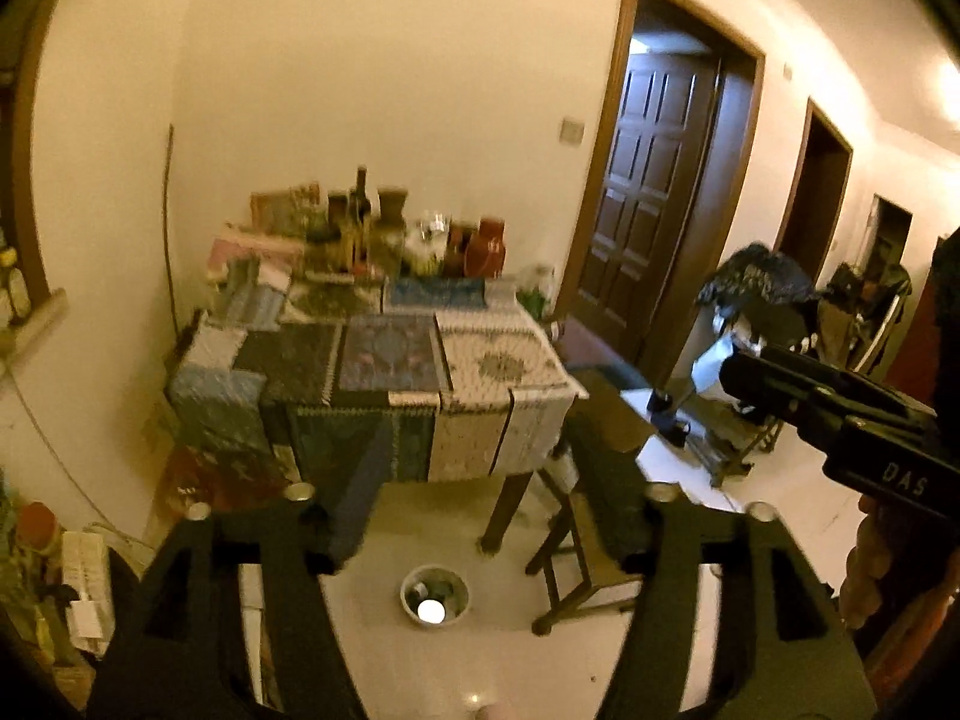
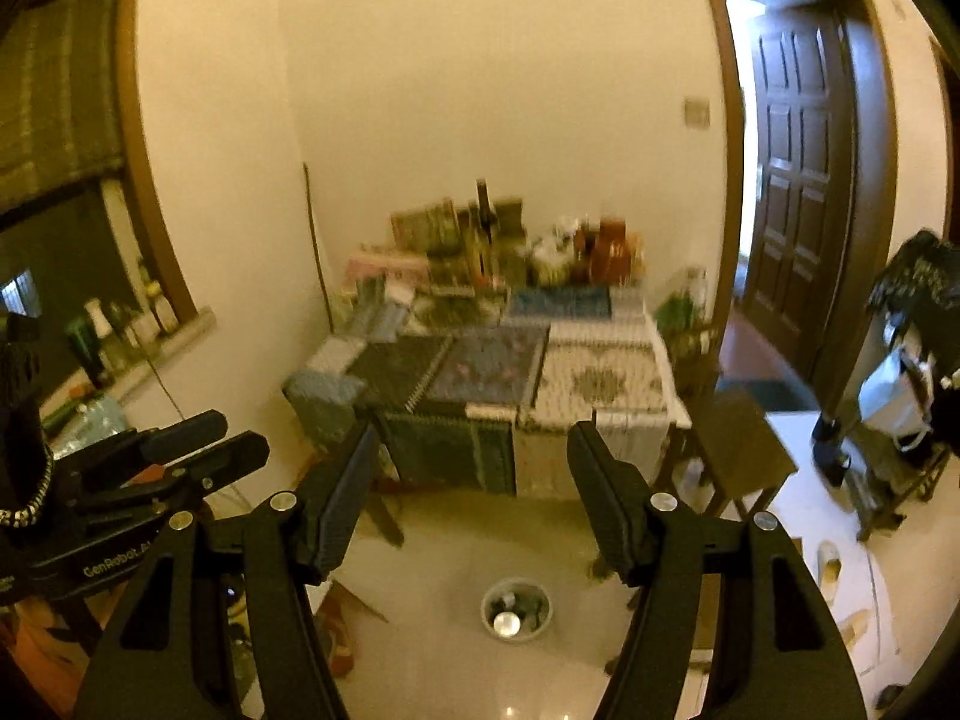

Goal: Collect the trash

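White round bin [image 1: 434, 594], trash inside

Open floor around trash bin [image 2: 516, 609], covered table [image 2: 510, 372] behind, stool [image 2: 741, 444] right

A lived-in home, seen from a dim, yellow-lit room that opens onto a hallway. Straight ahead of the gripper, against a plain cream wall, stands a table [image 2: 600, 372] draped in patchwork cloths, its far edge crowded with bottles and jars [image 2: 486, 240]. Below the gripper, on the glossy tiled floor [image 2: 456, 672], sits a small round waste bin [image 2: 516, 609]. A wooden stool [image 2: 747, 450] stands to the right of the table. Farther right, a dark panelled wooden door [image 2: 792, 192] hangs in a brown frame. To the left, a window sill [image 2: 174, 330] holds more bottles.
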Demonstrator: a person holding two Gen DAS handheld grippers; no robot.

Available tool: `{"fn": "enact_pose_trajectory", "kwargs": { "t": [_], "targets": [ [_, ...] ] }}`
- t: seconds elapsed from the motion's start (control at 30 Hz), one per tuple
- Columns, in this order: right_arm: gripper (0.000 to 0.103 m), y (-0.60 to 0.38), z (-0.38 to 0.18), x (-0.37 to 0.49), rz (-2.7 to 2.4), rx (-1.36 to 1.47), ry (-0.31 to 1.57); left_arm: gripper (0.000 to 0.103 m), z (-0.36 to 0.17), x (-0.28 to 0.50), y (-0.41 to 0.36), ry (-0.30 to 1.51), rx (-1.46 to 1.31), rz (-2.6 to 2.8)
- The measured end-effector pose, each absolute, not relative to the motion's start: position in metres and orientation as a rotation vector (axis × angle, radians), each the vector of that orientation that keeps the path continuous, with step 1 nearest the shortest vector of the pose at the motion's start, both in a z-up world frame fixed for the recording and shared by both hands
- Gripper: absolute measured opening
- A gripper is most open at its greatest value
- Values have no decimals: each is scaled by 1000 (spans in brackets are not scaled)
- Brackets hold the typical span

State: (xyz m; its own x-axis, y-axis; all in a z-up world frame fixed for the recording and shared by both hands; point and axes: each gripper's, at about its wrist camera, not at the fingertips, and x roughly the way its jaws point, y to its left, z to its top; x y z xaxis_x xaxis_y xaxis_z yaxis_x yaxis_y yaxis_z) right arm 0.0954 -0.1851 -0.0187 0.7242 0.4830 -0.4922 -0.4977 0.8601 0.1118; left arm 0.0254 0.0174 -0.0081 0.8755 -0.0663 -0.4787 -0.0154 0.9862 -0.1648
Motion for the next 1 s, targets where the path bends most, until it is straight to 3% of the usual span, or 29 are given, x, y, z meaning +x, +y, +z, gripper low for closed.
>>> {"fn": "enact_pose_trajectory", "kwargs": {
  "t": [0.03, 0.1, 0.23, 1.0],
  "targets": [
    [68, -184, -17, 90, 540, -32, 521, 73, -2, 14, 19, 486, -167, -26],
    [75, -183, -12, 75, 535, -39, 486, 91, 7, -6, 21, 459, -169, -27],
    [96, -184, -7, 53, 526, -43, 428, 95, 17, -36, 24, 411, -169, -13],
    [96, -194, -5, 15, 515, -51, 418, 95, 21, -73, 21, 390, -160, -10]
  ]
}}
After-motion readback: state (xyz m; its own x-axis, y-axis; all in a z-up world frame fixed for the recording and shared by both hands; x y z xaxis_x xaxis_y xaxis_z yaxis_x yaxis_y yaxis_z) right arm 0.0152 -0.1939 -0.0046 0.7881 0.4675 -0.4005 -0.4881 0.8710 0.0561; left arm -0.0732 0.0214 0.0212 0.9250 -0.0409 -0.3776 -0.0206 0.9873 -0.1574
